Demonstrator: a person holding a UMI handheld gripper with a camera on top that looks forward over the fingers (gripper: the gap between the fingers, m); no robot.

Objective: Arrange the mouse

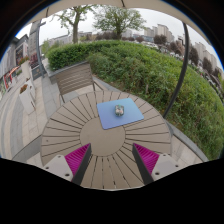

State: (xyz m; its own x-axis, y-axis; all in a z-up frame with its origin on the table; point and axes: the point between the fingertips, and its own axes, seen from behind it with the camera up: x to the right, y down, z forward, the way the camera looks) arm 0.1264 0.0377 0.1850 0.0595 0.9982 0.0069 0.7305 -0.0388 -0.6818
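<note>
Wooden slats fanned out across the round table (90,135), and the scene read as an early stage of the job. Going from left to right: a slatted chair (72,78) stood at the table's far left side, then the left finger with its magenta pad (78,157) showed low over the near slats. Ahead of the fingers and a little right of centre lay a blue mat (120,113), and the mouse (119,111) sat on it, near its middle. Further right came the right pad (146,156), and beyond the table a green hedge (160,70) ran away toward the buildings.

The tool (112,157) was spread apart and held nothing; the mouse lay well beyond its fingers, untouched by them. Judging from this, the approach and the grasp were both left to do, or, if the mat was the intended spot, little remained. The tool hovered above the table's near edge, pointing forward and downward, roughly in line with the mat.
</note>
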